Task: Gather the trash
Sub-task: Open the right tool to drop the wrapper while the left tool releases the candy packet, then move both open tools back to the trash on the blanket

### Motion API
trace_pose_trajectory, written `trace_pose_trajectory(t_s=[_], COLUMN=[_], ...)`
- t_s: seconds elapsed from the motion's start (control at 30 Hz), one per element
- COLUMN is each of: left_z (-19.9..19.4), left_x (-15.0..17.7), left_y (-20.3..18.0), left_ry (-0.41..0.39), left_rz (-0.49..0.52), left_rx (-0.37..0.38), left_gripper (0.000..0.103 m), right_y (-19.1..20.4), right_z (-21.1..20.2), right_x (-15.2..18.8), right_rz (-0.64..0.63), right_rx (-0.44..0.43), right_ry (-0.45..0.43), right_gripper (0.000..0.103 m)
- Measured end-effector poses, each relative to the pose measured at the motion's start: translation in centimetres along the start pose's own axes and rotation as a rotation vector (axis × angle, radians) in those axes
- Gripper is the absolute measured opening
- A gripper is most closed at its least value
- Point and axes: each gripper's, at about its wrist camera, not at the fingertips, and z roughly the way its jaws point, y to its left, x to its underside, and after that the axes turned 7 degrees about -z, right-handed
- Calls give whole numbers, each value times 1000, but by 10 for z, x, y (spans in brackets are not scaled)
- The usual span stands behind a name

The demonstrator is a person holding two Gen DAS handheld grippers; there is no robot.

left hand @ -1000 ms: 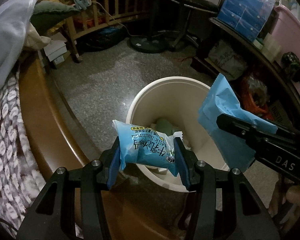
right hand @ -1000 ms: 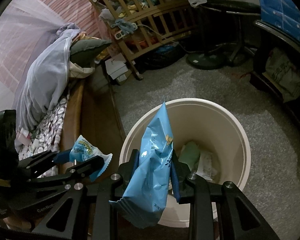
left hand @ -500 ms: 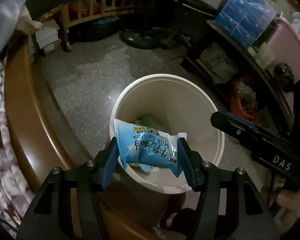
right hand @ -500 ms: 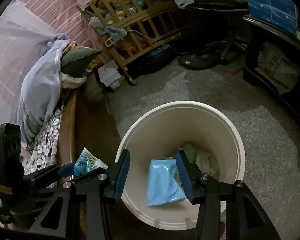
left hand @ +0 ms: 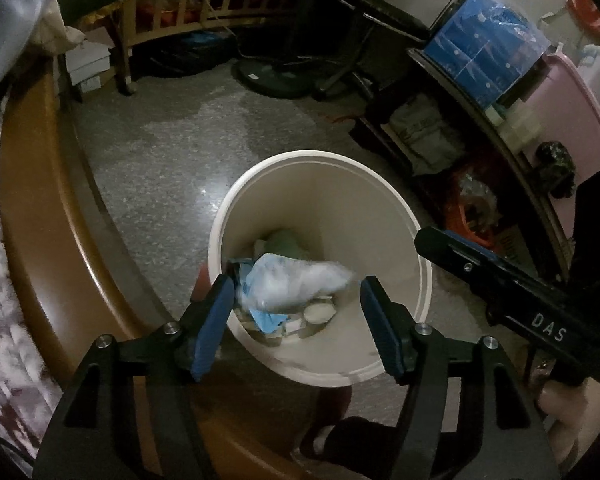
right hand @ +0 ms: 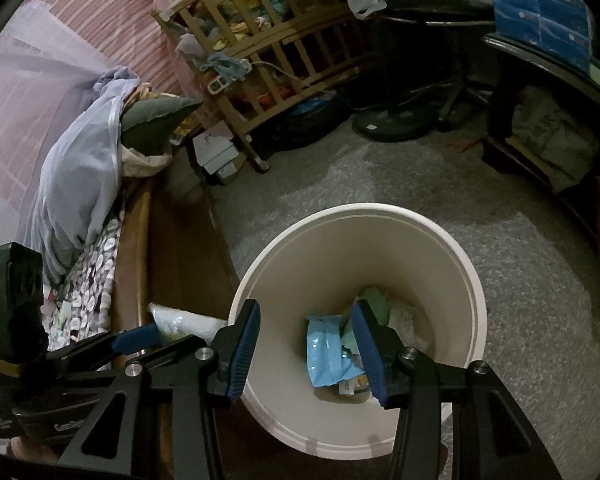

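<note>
Cream plastic fills the middle of both my views: the round trash bin (left hand: 380, 208) stands on the speckled grey floor (left hand: 160, 152), just beside the brown wooden edge of the bed (left hand: 40, 240).

My left claw (left hand: 296, 308) hangs over the near rim of the bin with its blue pads (left hand: 212, 320) spread wide. Between them, blurred, is the pale blue snack packet (left hand: 296, 282); from this view it looks loose, touching neither pad, above the litter at the bottom. Seen from my right wrist, the packet (right hand: 188, 324) shows as a whitish shape right at the tips of the left claw (right hand: 152, 338), outside the bin's left rim (right hand: 236, 320); whether a pad touches it there I cannot tell.

My right claw (right hand: 306, 344) is also spread, its two blue pads (right hand: 244, 344) well apart and gripping nothing, poised over the mouth of the bin. Down inside lies a bright blue wrapper (right hand: 328, 350), flat against the bottom, next to a green piece (right hand: 374, 300) and some white paper scraps (right hand: 404, 320). In the left view, my right claw (left hand: 480, 264) reaches in from the right as a dark bar over the bin's rim.

Farther back stand a wooden crib (right hand: 284, 52) packed with cloth, a fan base (right hand: 392, 124) on the floor, and a dark shelf (left hand: 480, 112) carrying a blue package (left hand: 488, 56).
</note>
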Motion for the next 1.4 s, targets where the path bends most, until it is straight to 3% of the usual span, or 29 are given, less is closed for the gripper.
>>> trace_pose_trajectory(t_s=[0.27, 0.53, 0.9, 1.13, 1.4], left_z=[-9, -45, -108, -150, -194], left_x=[0, 6, 21, 38, 62], left_y=[8, 29, 92, 142, 209], left_ry=[-16, -105, -197, -243, -283], left_rz=[-15, 34, 1, -46, -180], left_rx=[-59, -228, -343, -407, -441], left_gripper=[65, 65, 65, 65, 65], right_y=[5, 22, 80, 125, 183], right_z=[1, 1, 5, 4, 9], right_x=[1, 5, 15, 18, 20], right_rz=[-25, -112, -330, -437, -496], right_rx=[8, 56, 185, 197, 146], right_ry=[6, -3, -19, -47, -60], right_gripper=[48, 48, 48, 49, 51])
